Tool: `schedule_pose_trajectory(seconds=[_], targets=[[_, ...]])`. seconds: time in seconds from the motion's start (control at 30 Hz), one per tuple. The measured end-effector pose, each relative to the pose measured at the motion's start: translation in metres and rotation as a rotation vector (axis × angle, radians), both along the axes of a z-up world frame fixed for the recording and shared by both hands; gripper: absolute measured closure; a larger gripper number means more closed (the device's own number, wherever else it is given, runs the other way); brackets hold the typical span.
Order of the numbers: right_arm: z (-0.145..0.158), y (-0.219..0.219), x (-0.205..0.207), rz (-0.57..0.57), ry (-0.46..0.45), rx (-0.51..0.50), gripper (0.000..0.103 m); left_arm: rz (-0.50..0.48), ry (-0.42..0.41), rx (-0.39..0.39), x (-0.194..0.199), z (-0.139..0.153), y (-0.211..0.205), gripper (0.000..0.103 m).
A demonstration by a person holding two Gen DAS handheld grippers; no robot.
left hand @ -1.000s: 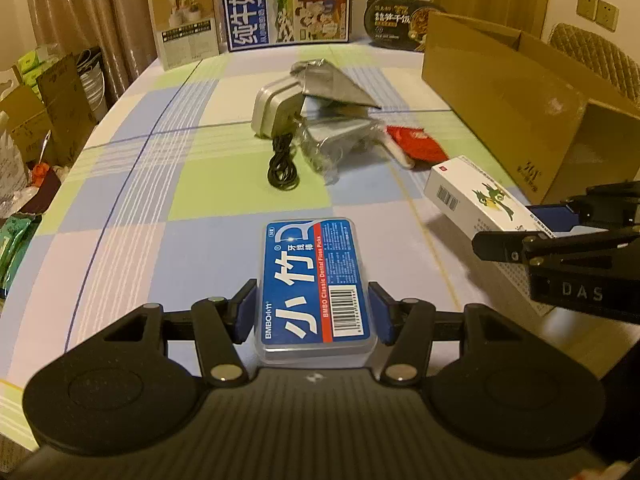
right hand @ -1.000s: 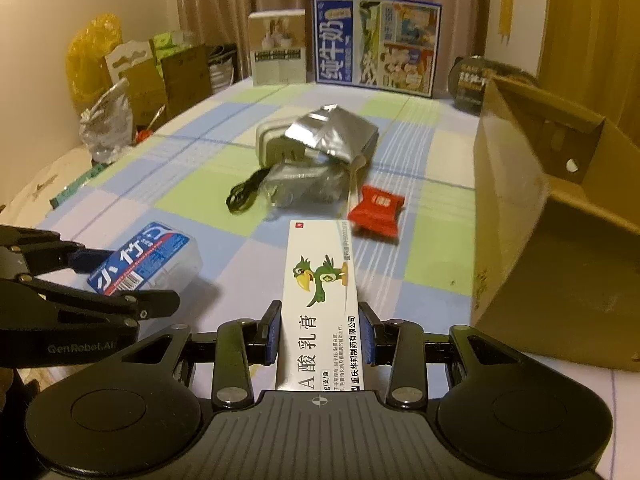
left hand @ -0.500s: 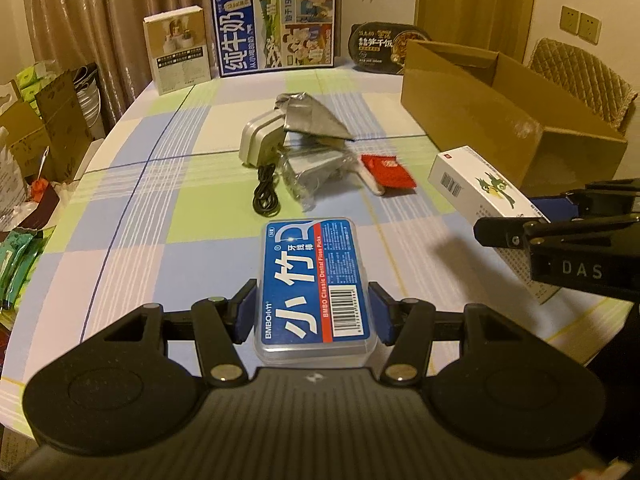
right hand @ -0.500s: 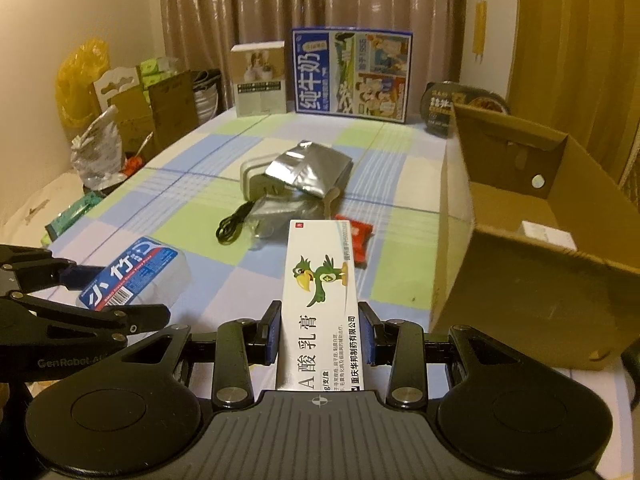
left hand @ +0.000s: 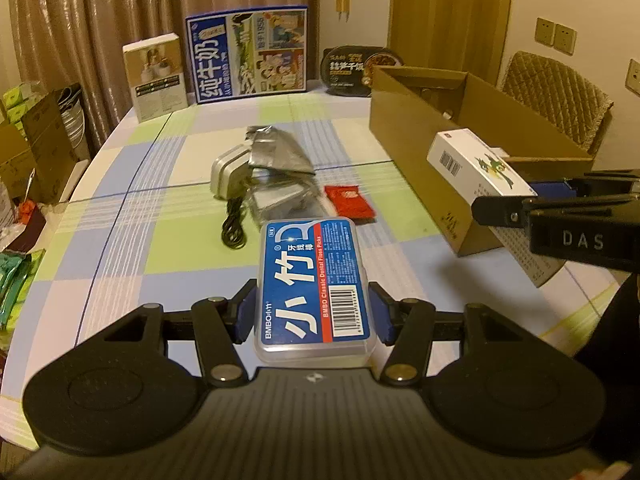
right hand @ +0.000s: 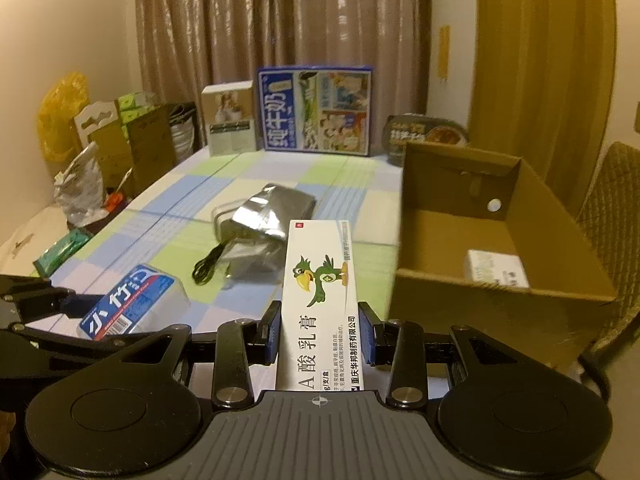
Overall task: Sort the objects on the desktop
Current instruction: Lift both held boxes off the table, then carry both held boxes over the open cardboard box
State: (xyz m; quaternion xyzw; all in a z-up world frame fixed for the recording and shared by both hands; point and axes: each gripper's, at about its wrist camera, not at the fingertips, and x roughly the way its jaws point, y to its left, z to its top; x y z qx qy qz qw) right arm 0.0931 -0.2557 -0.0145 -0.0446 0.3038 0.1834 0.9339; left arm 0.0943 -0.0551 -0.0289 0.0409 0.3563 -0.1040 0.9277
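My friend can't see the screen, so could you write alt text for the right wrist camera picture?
The right gripper clamps a long white ointment box with a green parrot on it, held above a checked tablecloth. An open cardboard box stands to the right; at left, the left gripper holds a blue floss-pick case.

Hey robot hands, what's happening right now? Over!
Left gripper shut on floss pick box. Right gripper shut on ointment carton. Cardboard box open beside it, nothing blocking.
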Motion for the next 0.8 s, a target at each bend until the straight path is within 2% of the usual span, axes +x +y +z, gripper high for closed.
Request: schedule_pose_trajectory(seconds=[0.43,0.8], targets=[[0.025,-0.042,0.005,-0.091,-0.046,0.018,0.068,-0.067,-0.038,-0.03,0.004,0.023,-0.035,0.051],[0.04,-0.092,0.035,-0.182,-0.079,0.002,0.068,-0.154,-0.093,-0.069,0.031,0.05,-0.086,0.051]])
